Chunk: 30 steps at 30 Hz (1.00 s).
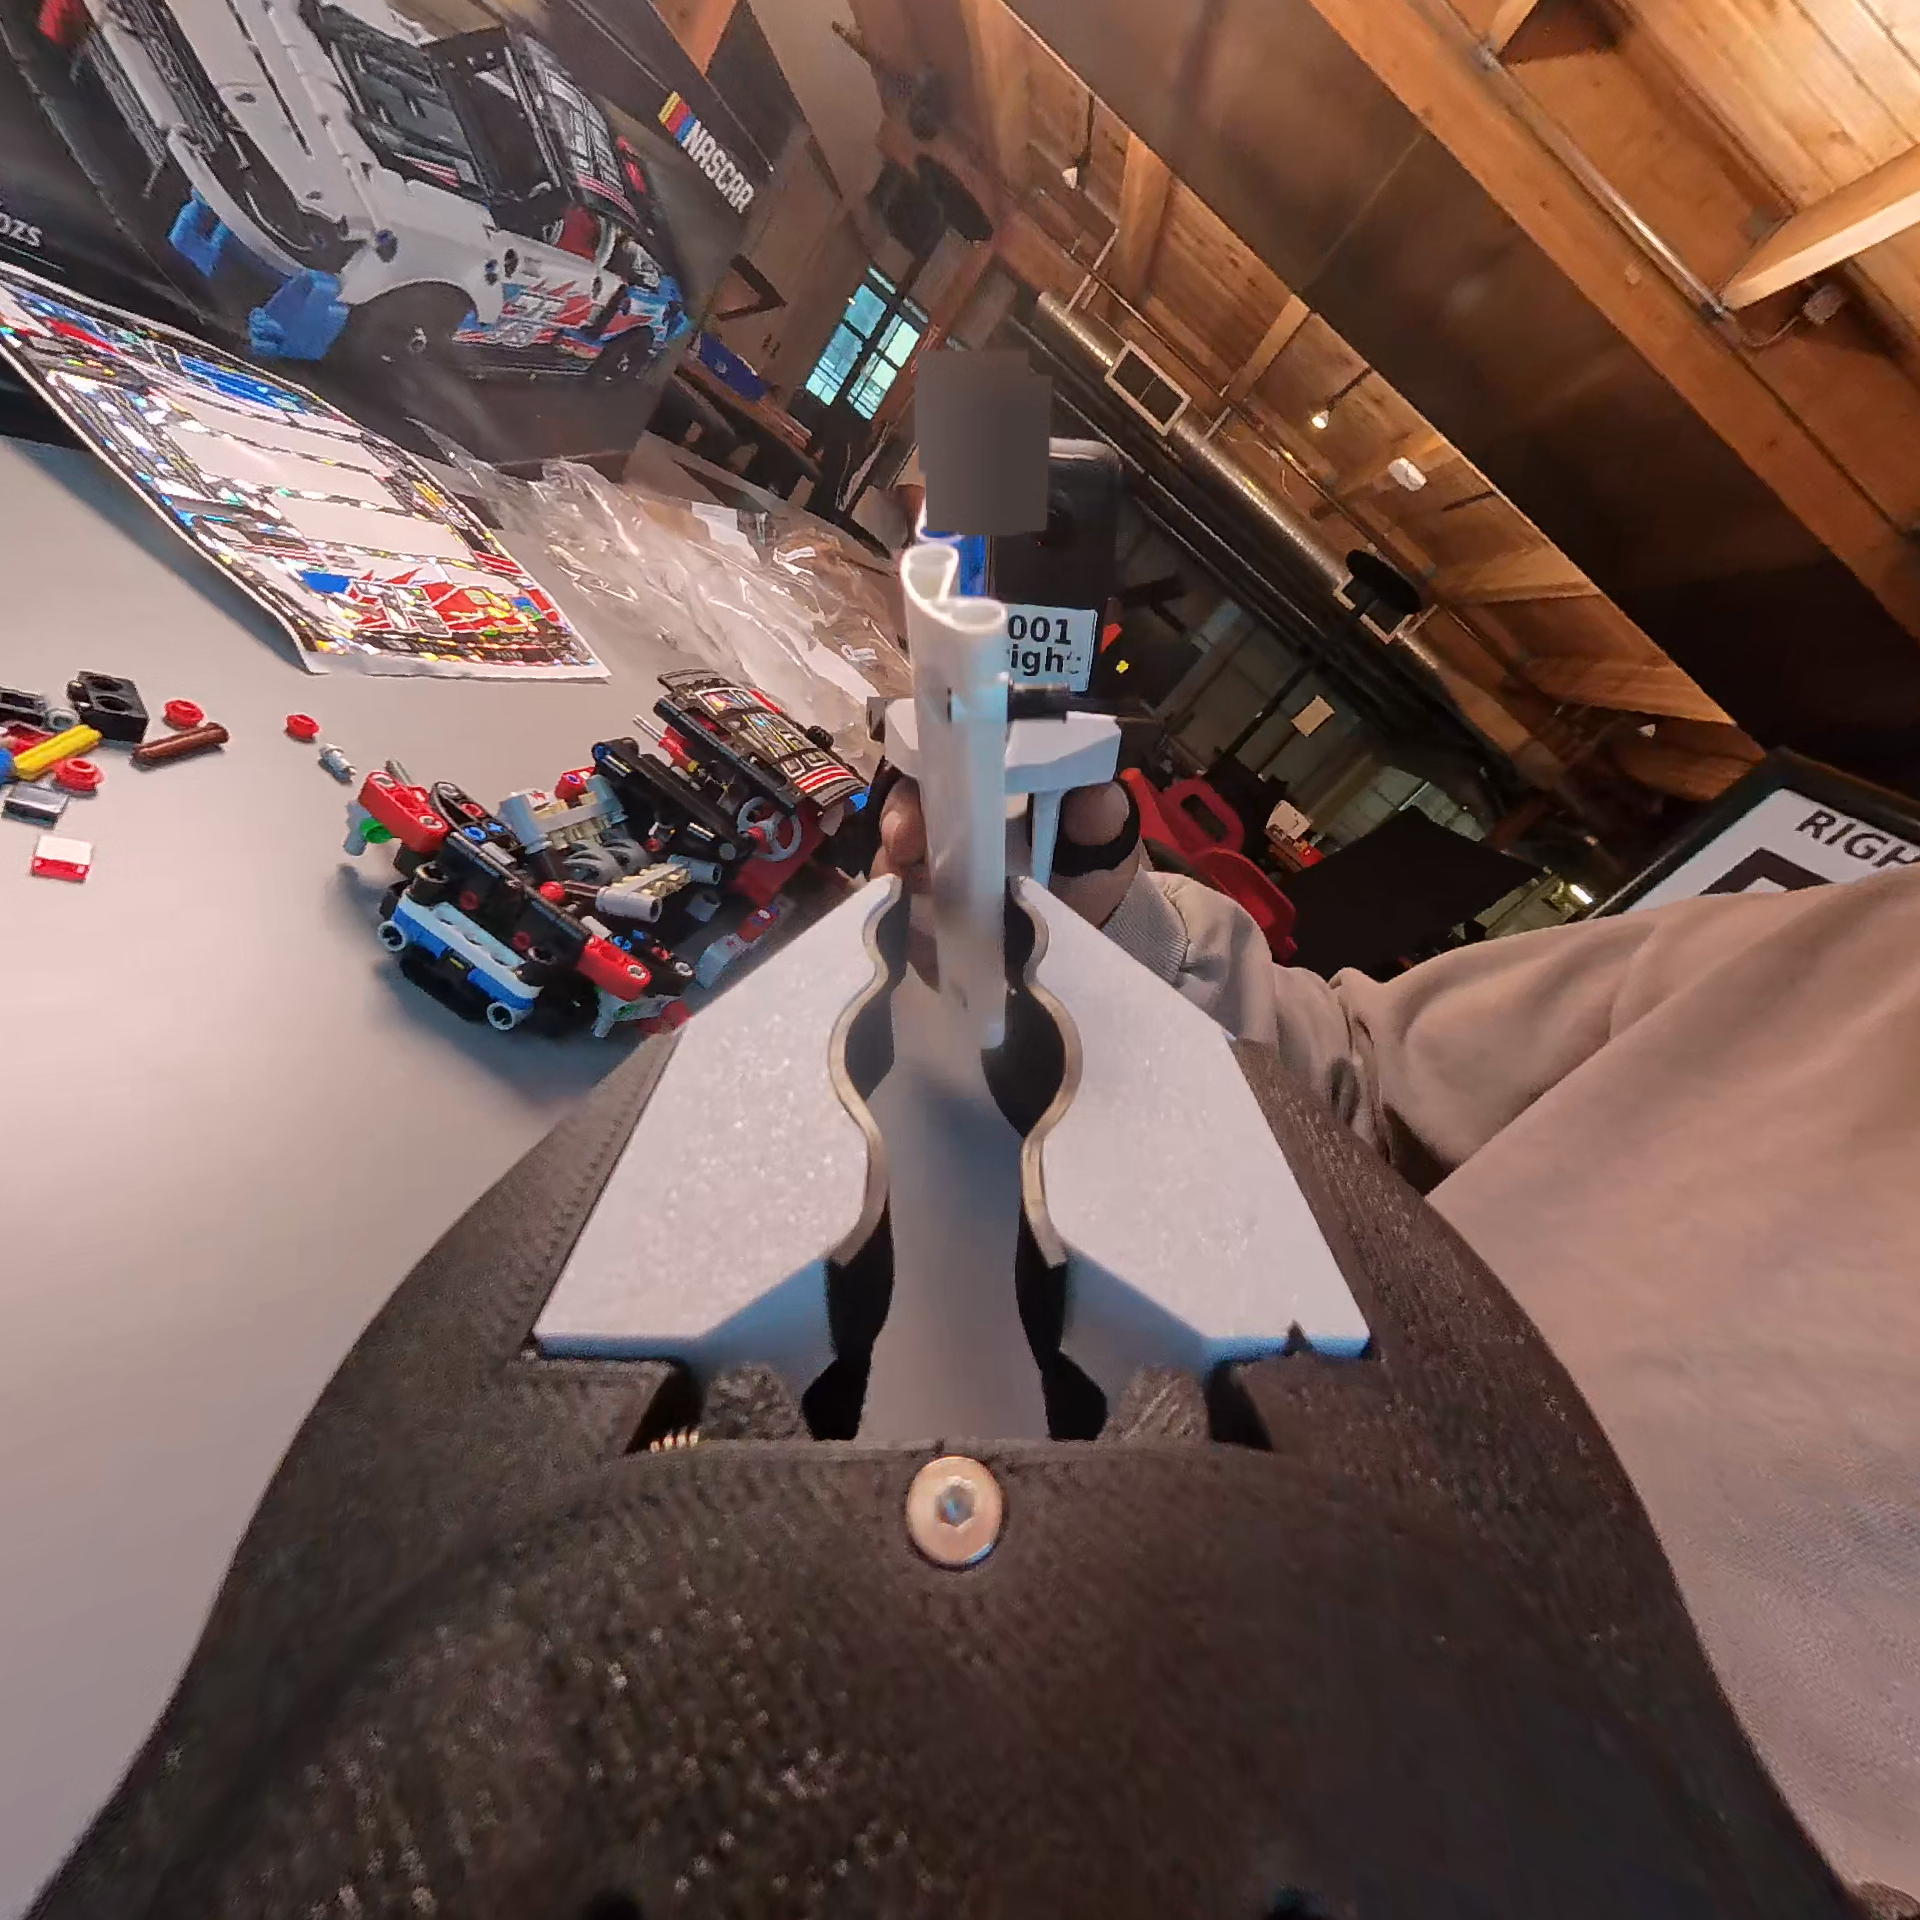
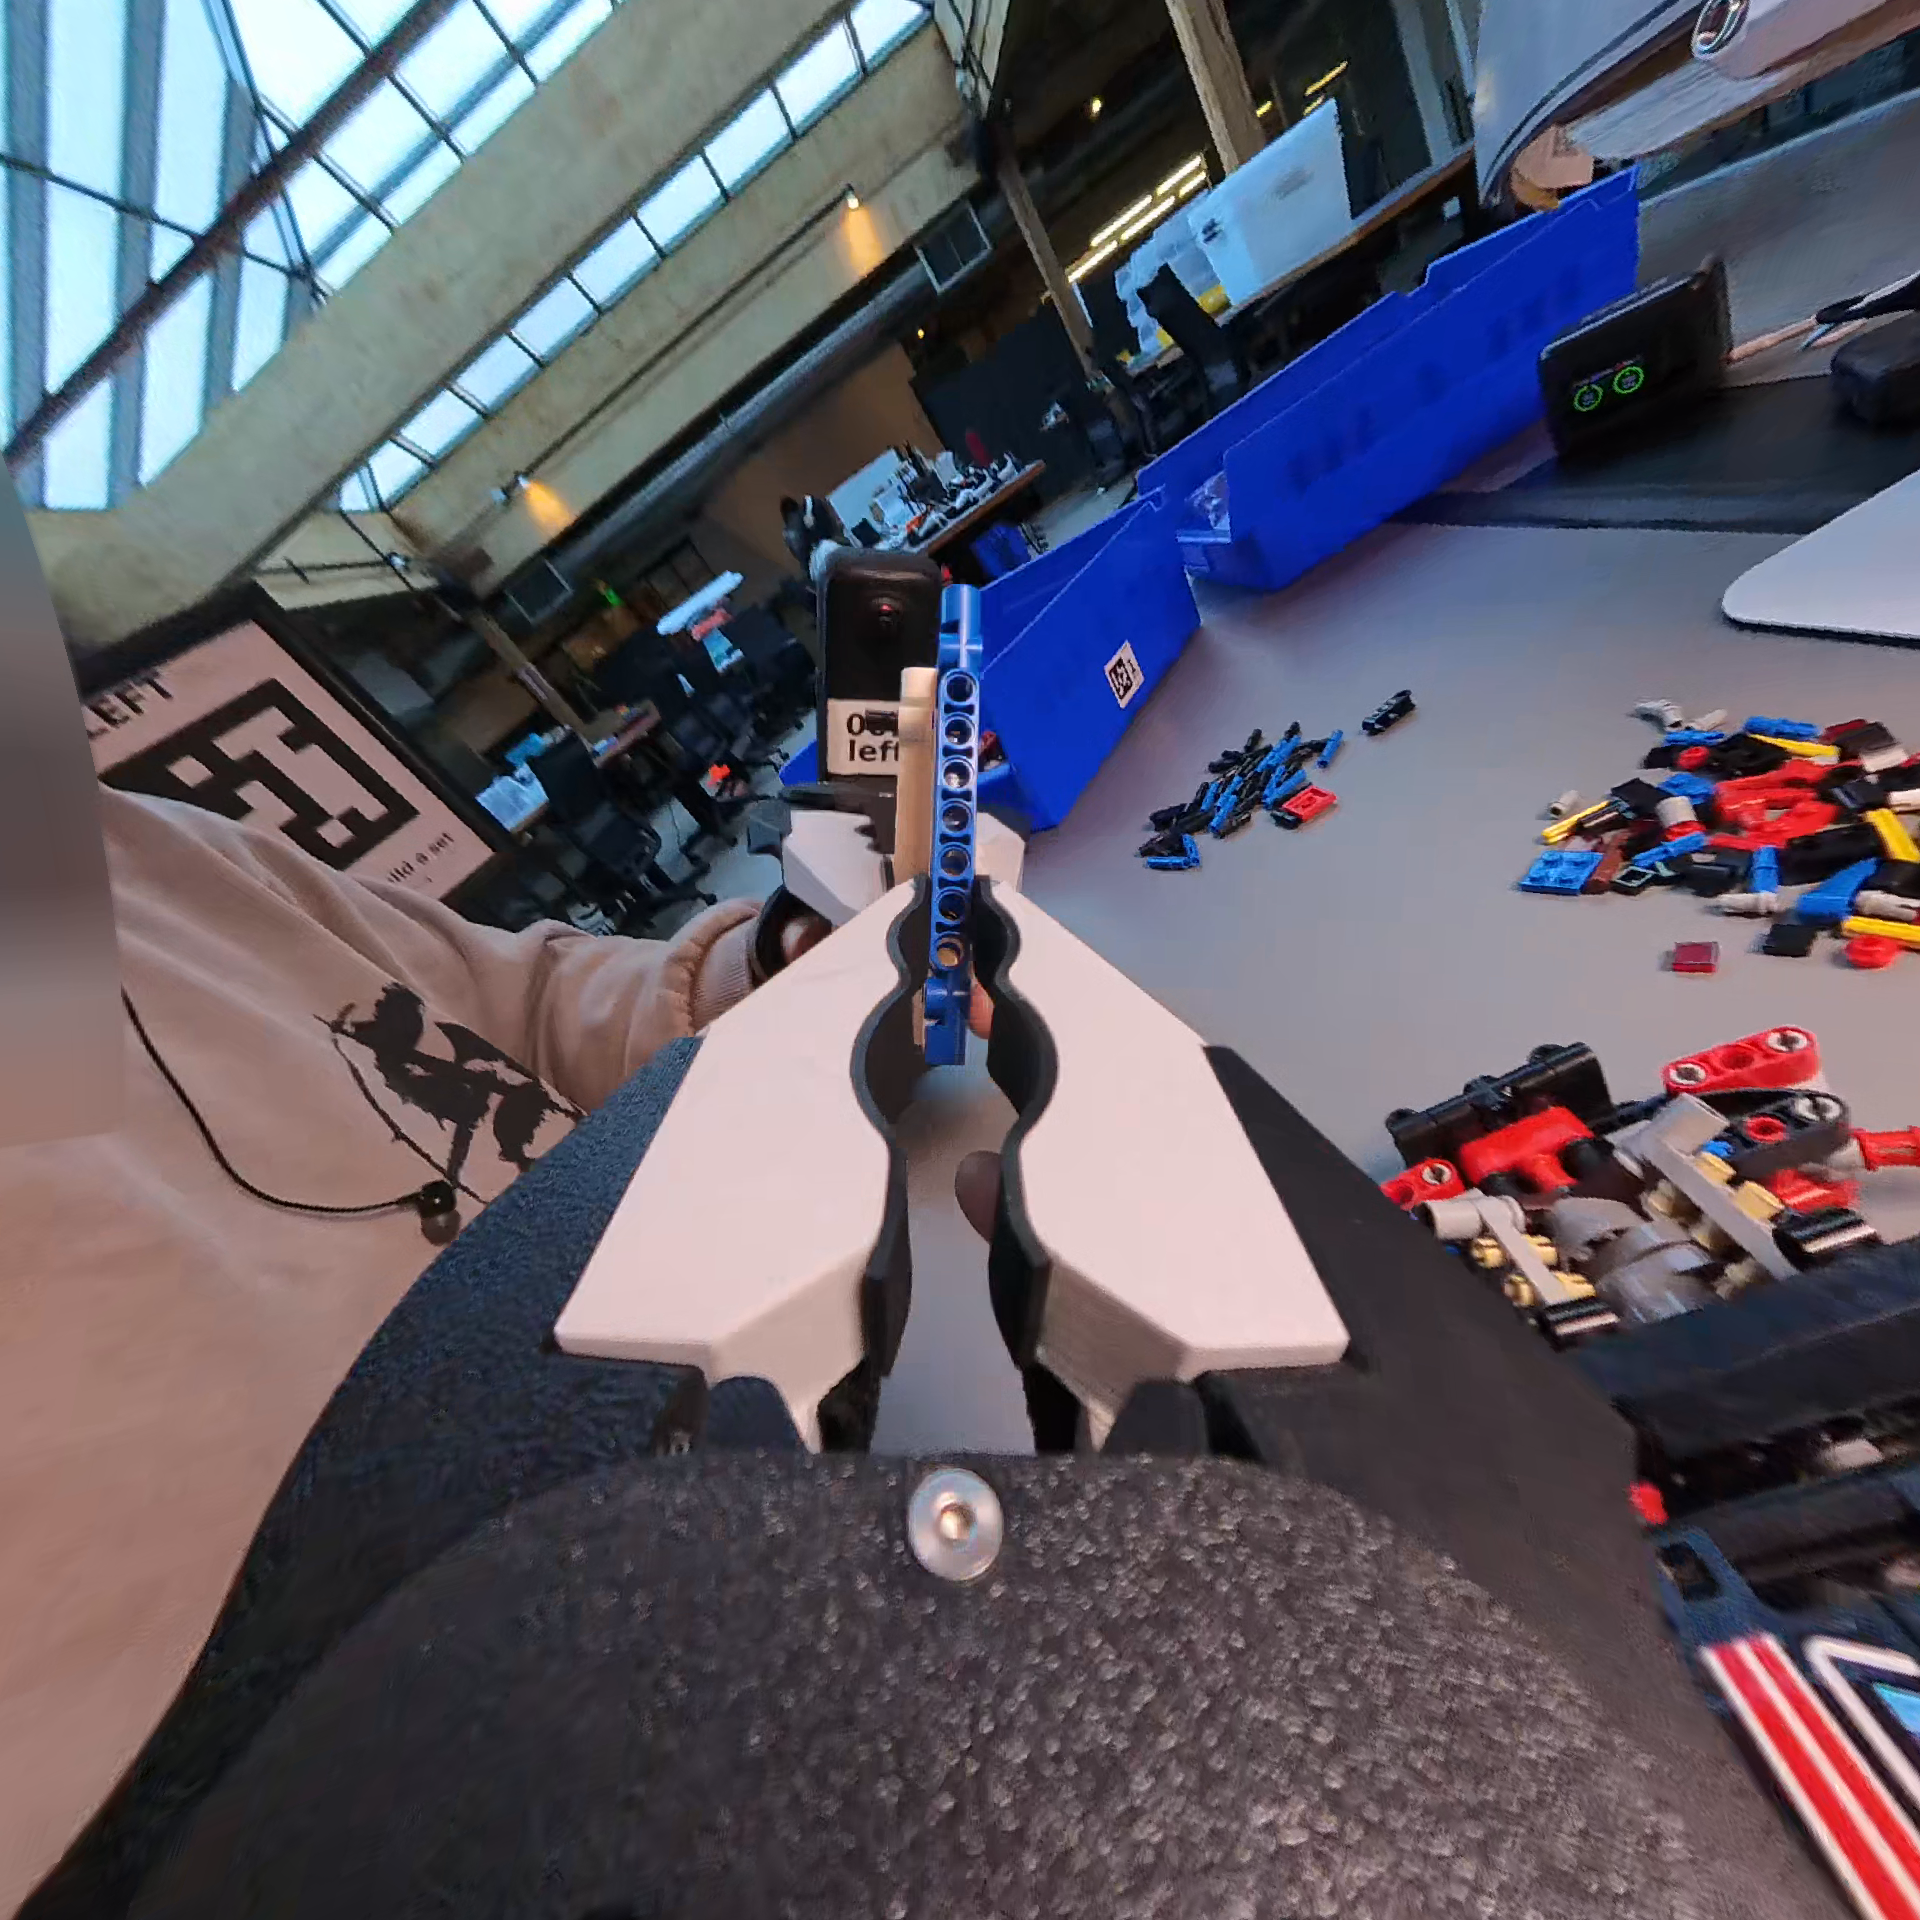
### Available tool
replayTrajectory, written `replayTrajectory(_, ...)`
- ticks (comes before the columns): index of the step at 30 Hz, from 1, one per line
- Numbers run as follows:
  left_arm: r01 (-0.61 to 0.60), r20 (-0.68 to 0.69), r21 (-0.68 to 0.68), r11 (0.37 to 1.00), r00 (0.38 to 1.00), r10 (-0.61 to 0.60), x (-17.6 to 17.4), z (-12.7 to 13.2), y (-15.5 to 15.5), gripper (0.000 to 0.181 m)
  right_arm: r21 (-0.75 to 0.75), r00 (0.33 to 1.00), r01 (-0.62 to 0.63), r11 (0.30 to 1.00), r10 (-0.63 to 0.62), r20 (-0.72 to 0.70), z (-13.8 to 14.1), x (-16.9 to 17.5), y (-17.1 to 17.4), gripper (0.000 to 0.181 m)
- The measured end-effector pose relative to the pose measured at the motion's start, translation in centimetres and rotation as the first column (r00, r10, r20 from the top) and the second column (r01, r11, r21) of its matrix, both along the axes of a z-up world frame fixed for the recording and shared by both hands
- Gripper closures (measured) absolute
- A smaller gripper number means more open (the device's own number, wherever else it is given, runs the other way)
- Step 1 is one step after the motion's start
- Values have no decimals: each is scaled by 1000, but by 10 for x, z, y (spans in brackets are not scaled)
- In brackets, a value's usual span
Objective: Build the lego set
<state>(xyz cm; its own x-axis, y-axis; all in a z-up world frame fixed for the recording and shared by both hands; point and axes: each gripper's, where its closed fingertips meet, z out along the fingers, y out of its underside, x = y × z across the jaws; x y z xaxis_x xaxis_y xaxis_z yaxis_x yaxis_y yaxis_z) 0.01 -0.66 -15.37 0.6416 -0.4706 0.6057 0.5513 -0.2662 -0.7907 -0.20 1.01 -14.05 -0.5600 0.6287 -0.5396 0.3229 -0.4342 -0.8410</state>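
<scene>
The lego set is mid-build: the half-finished car (image 1: 613, 862) lies on the grey worktop (image 1: 208, 1143), while two long parts are held in the air above the worktop's near edge, between the two tools. The left gripper (image 1: 954, 894) has its fingers closed on a white panel piece (image 1: 961, 748), which stands up out of them. The right gripper (image 2: 951, 904) faces it, fingers closed on a blue beam with holes (image 2: 954, 790), also upright. From the right wrist view the white piece sits just beside the blue beam, flat against it or nearly so; whether they are already pinned together I cannot tell.

I judge the step in hand to be joining these two as a sub-assembly. The next move calls for lining up holes and pressing the parts squarely together without either twisting in its grip.

Beyond the car are loose pieces (image 1: 73, 748), a sticker sheet (image 1: 312, 520) and the set's box (image 1: 395, 177). On the car's other side lie a pile of bricks (image 2: 1756, 831), a scatter of small pins (image 2: 1247, 779) and blue bins (image 2: 1351, 436).
</scene>
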Motion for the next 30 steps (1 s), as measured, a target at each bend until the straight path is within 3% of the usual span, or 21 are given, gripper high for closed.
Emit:
replayTrajectory(5, -10, 23, 1, 1000, 1000, 10, -1, 3, 3, 173, -58, 1000, 11, 998, -11, 2, 2, 0, 0, 176)
replayTrajectory(9, -60, 145, -15, 998, 987, 62, -12, 4, 2, 175, -23, 994, 108, 994, -108, -34, 1, -6, -5, 175)
replayTrajectory(21, -99, 339, -18, 995, 935, 99, -26, 5, 3, 175, -35, 978, 194, 980, -196, -65, -2, -14, -6, 175)
replayTrajectory(26, -108, 259, -6, 994, 960, 106, -27, 6, 2, 175, -29, 981, 182, 983, -184, -67, -1, -17, -7, 175)
replayTrajectory(30, -54, 125, 34, 998, 991, 49, -22, 15, -1, 175, 147, 994, 69, 987, -56, -88, 3, -7, -12, 174)
